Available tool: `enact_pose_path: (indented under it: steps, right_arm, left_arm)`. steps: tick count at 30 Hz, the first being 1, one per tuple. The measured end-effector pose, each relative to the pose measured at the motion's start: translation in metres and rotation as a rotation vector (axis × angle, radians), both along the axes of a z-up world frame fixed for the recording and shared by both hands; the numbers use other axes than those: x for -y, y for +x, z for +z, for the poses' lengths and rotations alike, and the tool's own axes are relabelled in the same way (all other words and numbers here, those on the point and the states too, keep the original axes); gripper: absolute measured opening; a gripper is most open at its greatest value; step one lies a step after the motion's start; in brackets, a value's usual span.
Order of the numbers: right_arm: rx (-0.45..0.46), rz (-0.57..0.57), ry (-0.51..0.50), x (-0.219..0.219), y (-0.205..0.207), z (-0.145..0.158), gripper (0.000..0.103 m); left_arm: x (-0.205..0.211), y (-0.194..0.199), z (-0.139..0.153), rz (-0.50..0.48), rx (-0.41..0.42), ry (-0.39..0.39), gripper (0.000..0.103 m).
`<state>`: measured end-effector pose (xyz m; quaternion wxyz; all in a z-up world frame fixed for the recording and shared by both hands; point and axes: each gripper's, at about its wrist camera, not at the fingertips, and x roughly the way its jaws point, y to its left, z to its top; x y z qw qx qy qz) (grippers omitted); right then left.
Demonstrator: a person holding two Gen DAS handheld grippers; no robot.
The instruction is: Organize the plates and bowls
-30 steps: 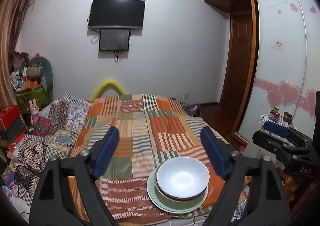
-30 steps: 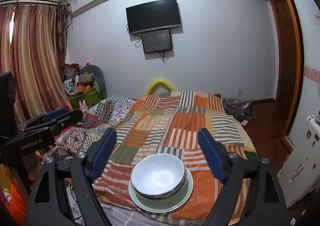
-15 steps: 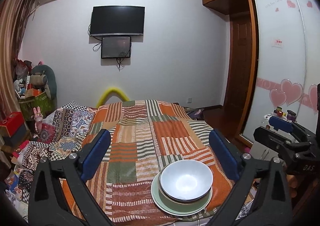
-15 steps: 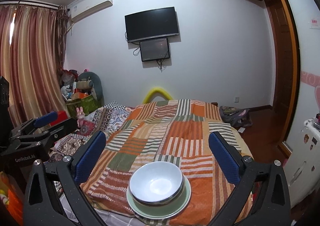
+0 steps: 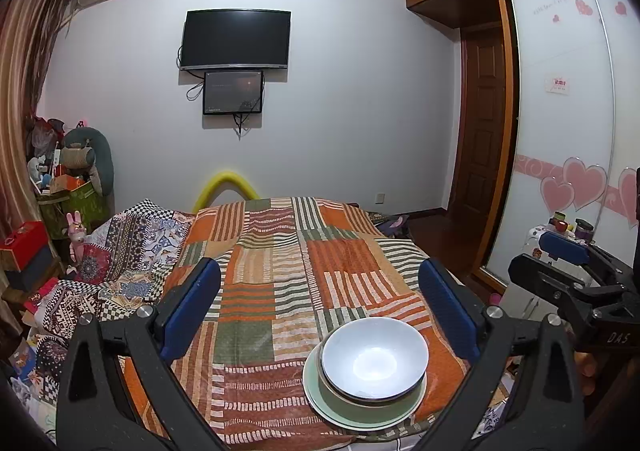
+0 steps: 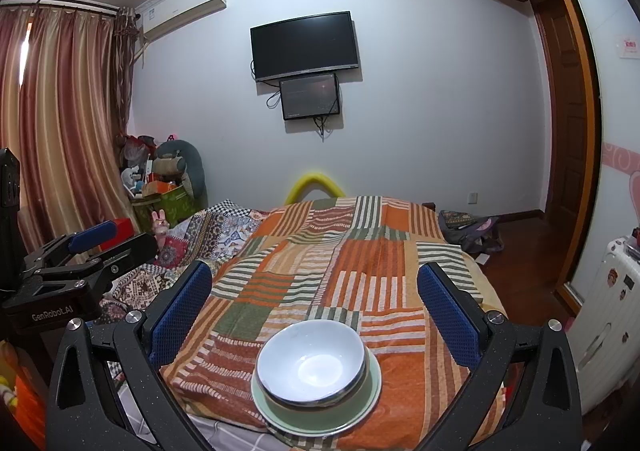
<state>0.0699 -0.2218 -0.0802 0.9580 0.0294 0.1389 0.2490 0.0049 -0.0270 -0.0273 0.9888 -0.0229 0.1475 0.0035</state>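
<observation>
A white bowl (image 5: 374, 357) sits nested in another bowl on a pale green plate (image 5: 360, 411), near the front edge of a bed with a striped orange patchwork cover (image 5: 304, 275). The stack also shows in the right wrist view: bowl (image 6: 312, 363), plate (image 6: 320, 417). My left gripper (image 5: 320, 303) is open and empty, held above and behind the stack. My right gripper (image 6: 314, 301) is open and empty, also above the stack. Each gripper shows at the edge of the other's view: the right one (image 5: 568, 271), the left one (image 6: 88, 251).
A patterned blanket (image 5: 120, 251) lies heaped on the bed's left side. Boxes and toys (image 5: 60, 187) crowd the left wall by the curtain (image 6: 60, 131). A white suitcase (image 6: 608, 315) and a sliding wardrobe (image 5: 568, 131) stand to the right. A TV (image 5: 236, 39) hangs on the far wall.
Both grippers have risen and drawn back from the stack, and their jaws have opened wider. The bowls and plate have not moved.
</observation>
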Motion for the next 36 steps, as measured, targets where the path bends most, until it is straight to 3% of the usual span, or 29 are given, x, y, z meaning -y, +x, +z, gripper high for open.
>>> enact_pose_path:
  steps: [36]
  right_arm:
    - [-0.010,0.010,0.007,0.0005,0.0026,-0.0008,0.103]
  left_arm:
    - [0.0004,0.0035,-0.0026,-0.007,-0.019,-0.016,0.102]
